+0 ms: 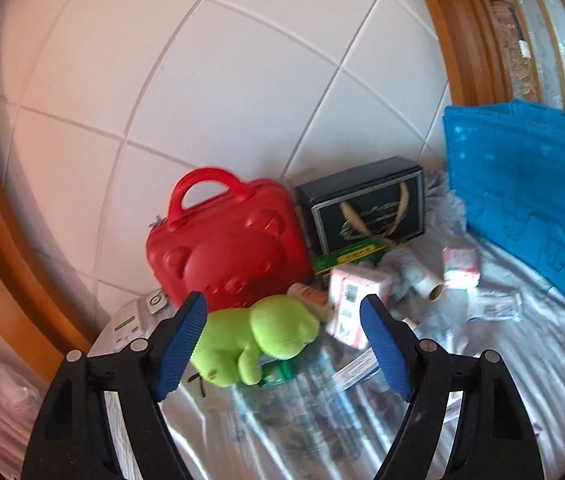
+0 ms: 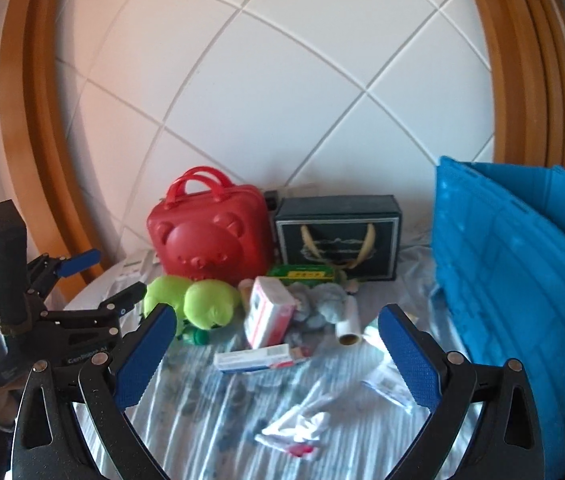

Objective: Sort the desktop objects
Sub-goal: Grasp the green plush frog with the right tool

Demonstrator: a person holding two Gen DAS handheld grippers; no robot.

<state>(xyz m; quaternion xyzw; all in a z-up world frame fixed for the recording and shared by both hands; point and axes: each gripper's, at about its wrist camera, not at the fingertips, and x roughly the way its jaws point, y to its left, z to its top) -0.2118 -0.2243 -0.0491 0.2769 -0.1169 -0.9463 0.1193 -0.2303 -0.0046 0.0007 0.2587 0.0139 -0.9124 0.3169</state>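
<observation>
Now both tools empty, left gripper [image 1: 284,334] spread near green plush [image 1: 250,338], right gripper [image 2: 278,350] spread, blue crate [image 2: 522,272] far right.

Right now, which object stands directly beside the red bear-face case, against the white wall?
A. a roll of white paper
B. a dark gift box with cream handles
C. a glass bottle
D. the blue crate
B: in the right wrist view the dark gift box stands upright next to the red bear-face case, while the blue crate is farther right.
</observation>
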